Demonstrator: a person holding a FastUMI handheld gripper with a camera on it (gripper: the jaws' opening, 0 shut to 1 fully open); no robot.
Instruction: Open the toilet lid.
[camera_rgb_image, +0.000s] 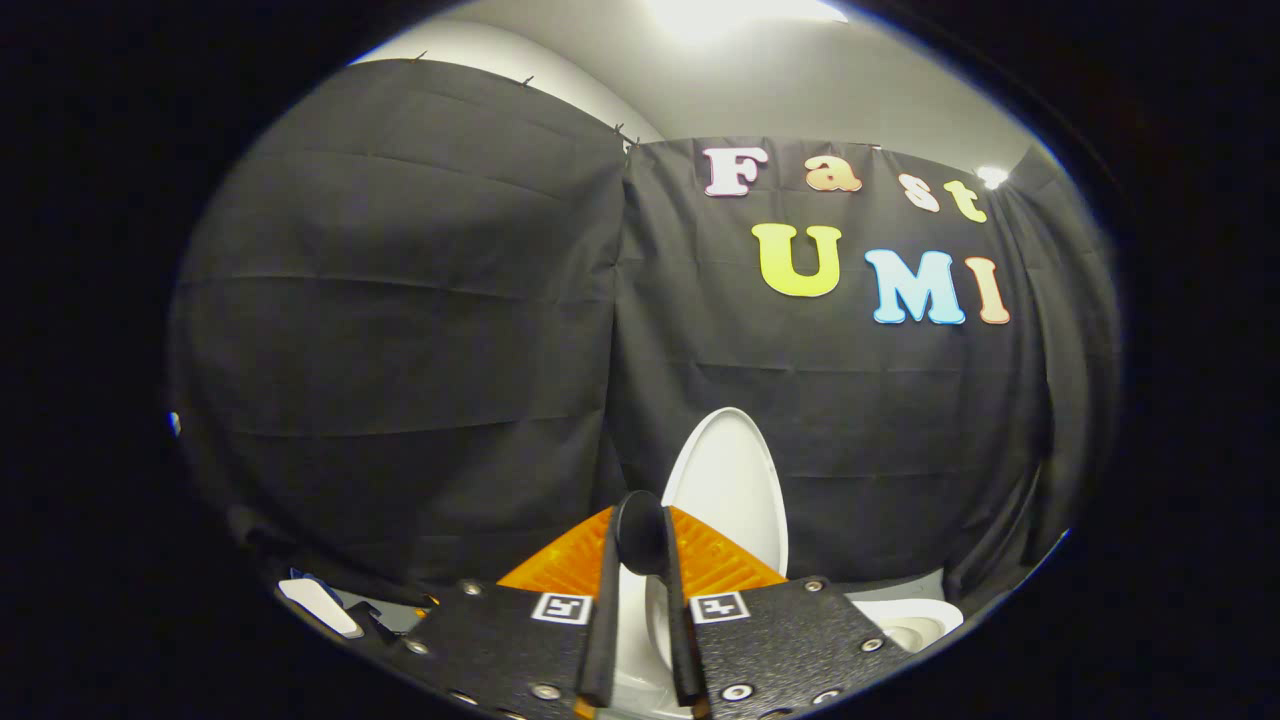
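The white toilet lid (735, 490) stands raised, upright against the black cloth wall, just beyond and slightly right of my fingertips. Below it, part of the white toilet bowl (905, 620) shows to the right of the fingers, and more white porcelain shows through the slit between them. My gripper (640, 535) is shut, its tips meeting in front of the lid's lower left edge. Nothing is visibly held between the fingers (603, 620). I cannot tell whether the tips touch the lid.
Black cloth walls (400, 330) close off the space behind and to both sides of the toilet. A small white object (320, 605) lies low on the left near the floor. A bright ceiling light (740, 12) is overhead.
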